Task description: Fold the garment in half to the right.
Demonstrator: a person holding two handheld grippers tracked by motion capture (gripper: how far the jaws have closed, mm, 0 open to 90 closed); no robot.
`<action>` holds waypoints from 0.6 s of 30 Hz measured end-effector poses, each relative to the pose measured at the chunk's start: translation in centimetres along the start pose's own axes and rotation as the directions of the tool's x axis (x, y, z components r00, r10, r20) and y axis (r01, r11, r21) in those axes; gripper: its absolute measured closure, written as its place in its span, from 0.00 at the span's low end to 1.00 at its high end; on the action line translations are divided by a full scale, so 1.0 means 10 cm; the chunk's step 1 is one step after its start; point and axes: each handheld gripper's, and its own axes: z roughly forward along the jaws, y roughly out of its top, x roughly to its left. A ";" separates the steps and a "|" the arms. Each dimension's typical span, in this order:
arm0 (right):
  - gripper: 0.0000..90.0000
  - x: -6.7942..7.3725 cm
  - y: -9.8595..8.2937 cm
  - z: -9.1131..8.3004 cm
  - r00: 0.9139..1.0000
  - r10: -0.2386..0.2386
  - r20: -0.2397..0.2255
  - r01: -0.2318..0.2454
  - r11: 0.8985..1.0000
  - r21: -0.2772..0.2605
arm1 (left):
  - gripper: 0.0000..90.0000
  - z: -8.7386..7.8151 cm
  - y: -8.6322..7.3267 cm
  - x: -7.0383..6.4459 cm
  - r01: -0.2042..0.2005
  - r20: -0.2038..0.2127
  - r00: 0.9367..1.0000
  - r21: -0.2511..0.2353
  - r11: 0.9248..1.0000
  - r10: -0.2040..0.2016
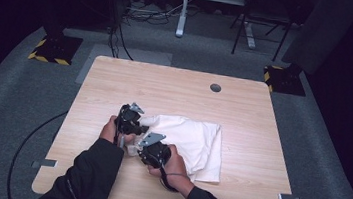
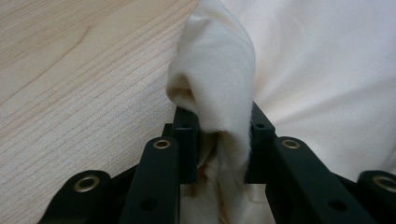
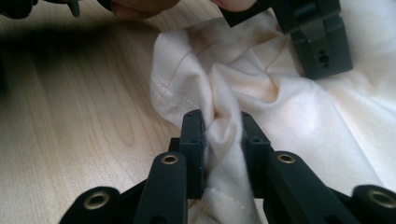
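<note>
A cream white cloth [image 1: 195, 142] lies loosely folded on the wooden table [image 1: 176, 87], right of centre. At its left edge my left gripper [image 1: 131, 118] is shut on a raised fold of the cloth [image 2: 215, 88], which bulges up between the jaws. My right gripper [image 1: 151, 149] sits just in front of it, at the cloth's near left corner, and is shut on a bunched, stitched hem of the cloth [image 3: 224, 126]. The left gripper [image 3: 322, 42] shows at the top of the right gripper view, a short way off.
A round cable hole [image 1: 215, 88] sits in the table's far side. Bare wood [image 1: 116, 80] spreads to the left and behind the cloth. A cable [image 1: 34, 133] trails over the grey floor at the left. Desk legs and stands [image 1: 245, 32] are beyond the table.
</note>
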 end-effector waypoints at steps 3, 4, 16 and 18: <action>0.86 0.01 0.00 -0.01 1.000 -0.002 -0.002 0.002 1.000 -0.003 | 0.81 -0.01 0.00 -0.01 0.006 -0.007 1.000 0.003 1.000 -0.006; 0.86 0.02 0.00 -0.01 1.000 -0.004 -0.004 0.004 1.000 -0.002 | 0.81 -0.02 0.00 -0.02 0.005 -0.013 1.000 0.007 1.000 -0.005; 0.86 0.07 0.05 -0.06 0.999 -0.013 -0.037 0.011 0.999 -0.039 | 0.82 -0.18 -0.06 -0.07 0.033 -0.043 0.998 -0.021 0.999 -0.034; 0.86 0.09 0.05 -0.07 0.999 -0.017 -0.039 0.015 0.999 -0.043 | 0.82 -0.21 -0.07 -0.07 0.034 -0.043 0.998 -0.022 0.999 -0.035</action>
